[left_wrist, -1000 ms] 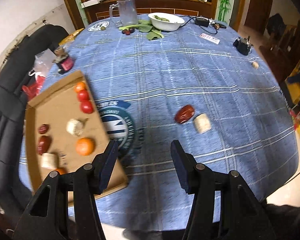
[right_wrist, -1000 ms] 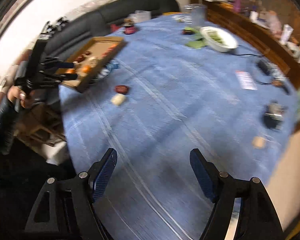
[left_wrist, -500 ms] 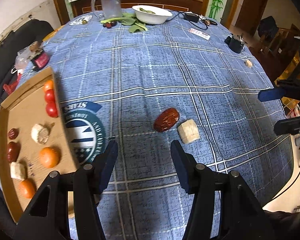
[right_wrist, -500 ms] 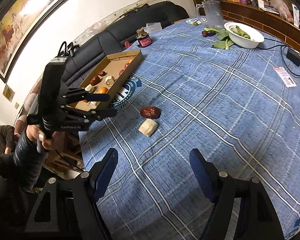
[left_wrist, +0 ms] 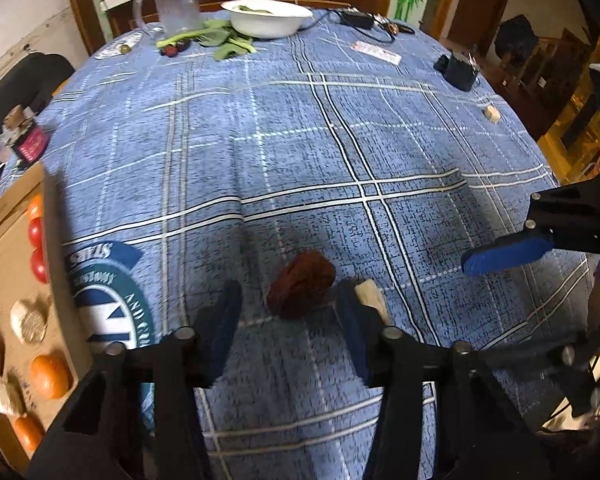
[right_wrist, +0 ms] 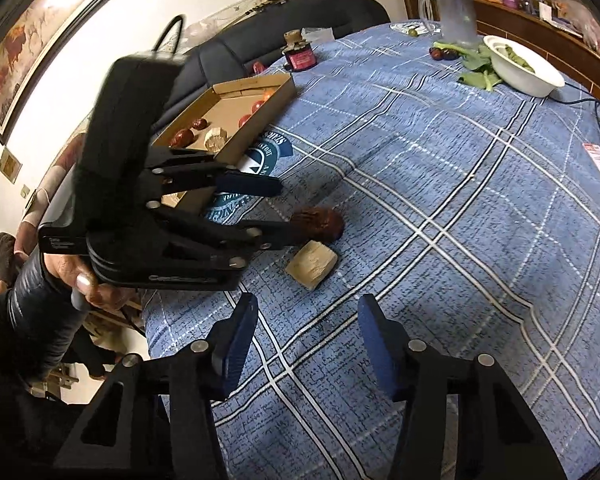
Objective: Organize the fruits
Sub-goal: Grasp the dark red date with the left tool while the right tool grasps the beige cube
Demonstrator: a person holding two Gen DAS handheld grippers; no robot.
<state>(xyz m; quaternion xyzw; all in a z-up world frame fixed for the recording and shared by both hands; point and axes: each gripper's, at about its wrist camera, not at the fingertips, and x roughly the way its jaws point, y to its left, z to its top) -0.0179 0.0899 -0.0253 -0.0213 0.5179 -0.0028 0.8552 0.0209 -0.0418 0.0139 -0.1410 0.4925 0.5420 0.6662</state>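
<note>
I hold my left gripper (left_wrist: 288,312) low over the blue plaid tablecloth (left_wrist: 300,140), its jaws closing around a dark red dried date (left_wrist: 302,288) that lies between them; I cannot tell whether the pads touch it yet. A pale, cut chunk of fruit (right_wrist: 312,265) lies just beside the date, touching or nearly so, partly hidden behind the left gripper's right finger. I judge the main risk is that finger nudging the chunk away, or the wrinkled, rounded date rolling out if caught off-centre. My right gripper (right_wrist: 306,340) hovers near the chunk, jaws closing with nothing between them. The two tools are close and could collide. The cardboard tray (left_wrist: 4,280) at the table's left edge holds oranges, tomatoes, dates and pale pieces.
</note>
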